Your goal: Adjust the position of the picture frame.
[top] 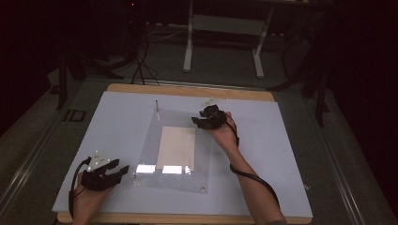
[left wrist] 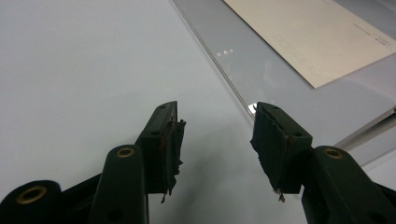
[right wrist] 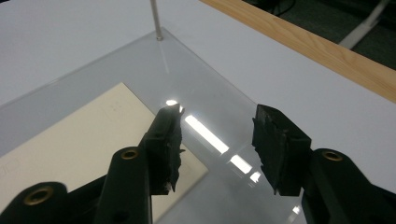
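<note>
A clear acrylic plate [top: 177, 119] lies flat in the middle of the table with a cream sheet of paper [top: 176, 147] at its centre. A thin metal pin [top: 156, 105] stands upright at the plate's far left corner. My left gripper [top: 122, 169] rests open on the white mat just left of the plate's near left corner; its view has the plate's edge [left wrist: 224, 74] passing between the jaws. Over the plate's far right corner my right gripper [top: 201, 118] hovers open, nothing between its jaws. The paper [right wrist: 79, 140] and pin [right wrist: 155, 18] appear in the right gripper view.
A white mat [top: 112, 126] covers most of the wooden table [top: 187, 90]. Small fasteners sit at the plate's near corners [top: 202, 189]. Ceiling light glares off the plate's near edge [top: 159, 168]. A desk frame [top: 225, 42] and cables stand on the dark floor beyond.
</note>
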Demonstrator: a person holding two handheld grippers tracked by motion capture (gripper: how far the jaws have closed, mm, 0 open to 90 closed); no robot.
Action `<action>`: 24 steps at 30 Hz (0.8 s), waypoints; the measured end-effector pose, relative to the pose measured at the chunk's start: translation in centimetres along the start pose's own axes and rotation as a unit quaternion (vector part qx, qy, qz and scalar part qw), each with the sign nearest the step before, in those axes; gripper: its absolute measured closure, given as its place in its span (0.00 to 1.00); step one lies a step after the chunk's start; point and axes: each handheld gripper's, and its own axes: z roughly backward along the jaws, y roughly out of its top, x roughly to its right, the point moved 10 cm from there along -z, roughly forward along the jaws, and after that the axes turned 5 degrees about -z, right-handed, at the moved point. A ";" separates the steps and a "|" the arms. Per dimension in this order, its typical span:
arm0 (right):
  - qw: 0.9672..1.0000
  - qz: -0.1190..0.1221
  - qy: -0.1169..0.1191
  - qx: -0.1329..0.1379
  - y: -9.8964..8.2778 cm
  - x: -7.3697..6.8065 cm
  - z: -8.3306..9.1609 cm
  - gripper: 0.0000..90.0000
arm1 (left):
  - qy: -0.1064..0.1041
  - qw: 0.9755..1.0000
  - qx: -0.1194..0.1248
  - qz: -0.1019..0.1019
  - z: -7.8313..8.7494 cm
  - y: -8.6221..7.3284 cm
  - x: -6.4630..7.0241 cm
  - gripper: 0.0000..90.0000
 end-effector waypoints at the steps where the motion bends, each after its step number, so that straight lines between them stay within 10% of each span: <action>1: 1.000 0.003 0.001 -0.001 0.2 -0.2 -0.2 0.58 | -0.001 1.000 0.000 0.000 0.0 0.0 0.0 0.56; 24: 0.999 0.027 0.024 0.005 3.9 -3.6 -4.6 0.58 | -0.041 0.999 0.029 -0.011 0.9 0.8 1.7 0.59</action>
